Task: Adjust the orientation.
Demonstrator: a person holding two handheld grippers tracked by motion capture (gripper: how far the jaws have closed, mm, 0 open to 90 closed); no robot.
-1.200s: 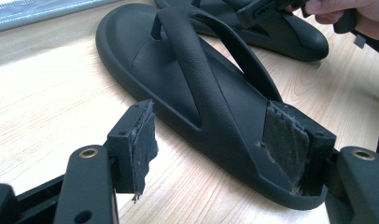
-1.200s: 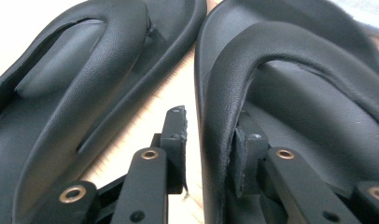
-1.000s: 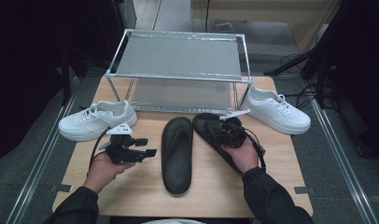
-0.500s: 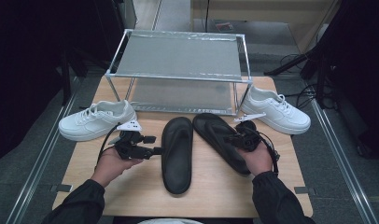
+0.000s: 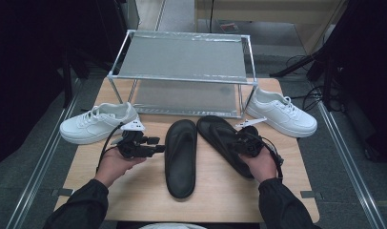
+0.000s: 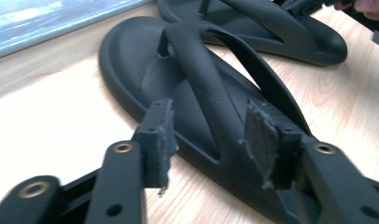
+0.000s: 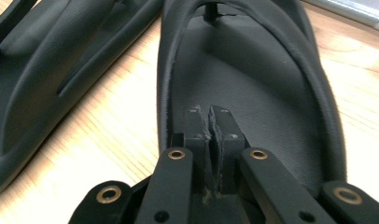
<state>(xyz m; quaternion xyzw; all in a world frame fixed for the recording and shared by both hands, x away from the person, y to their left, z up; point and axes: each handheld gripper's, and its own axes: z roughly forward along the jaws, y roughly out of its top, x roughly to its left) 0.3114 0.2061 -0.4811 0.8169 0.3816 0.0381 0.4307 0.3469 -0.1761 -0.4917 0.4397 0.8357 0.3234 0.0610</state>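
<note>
Two black flip-flops lie side by side on the wooden table (image 5: 139,195). My left gripper (image 5: 159,145) is open just left of the left flip-flop (image 5: 180,157). In the left gripper view its jaws (image 6: 208,140) frame the strap of that flip-flop (image 6: 197,79), apart from it. My right gripper (image 5: 237,143) is over the heel half of the right flip-flop (image 5: 218,131). In the right gripper view it (image 7: 213,128) is shut above the footbed (image 7: 253,79), with nothing seen between the pads. The left flip-flop (image 7: 47,60) lies beside it.
A white sneaker (image 5: 97,123) sits at the table's left and another (image 5: 281,112) at the right. A metal-framed two-shelf rack (image 5: 182,57) stands at the back of the table. Bare wood lies in front of the flip-flops.
My right hand and gripper have drawn back toward me along the right flip-flop, which shifted and now lies stretched out. The left gripper has edged right, closer to the left flip-flop.
</note>
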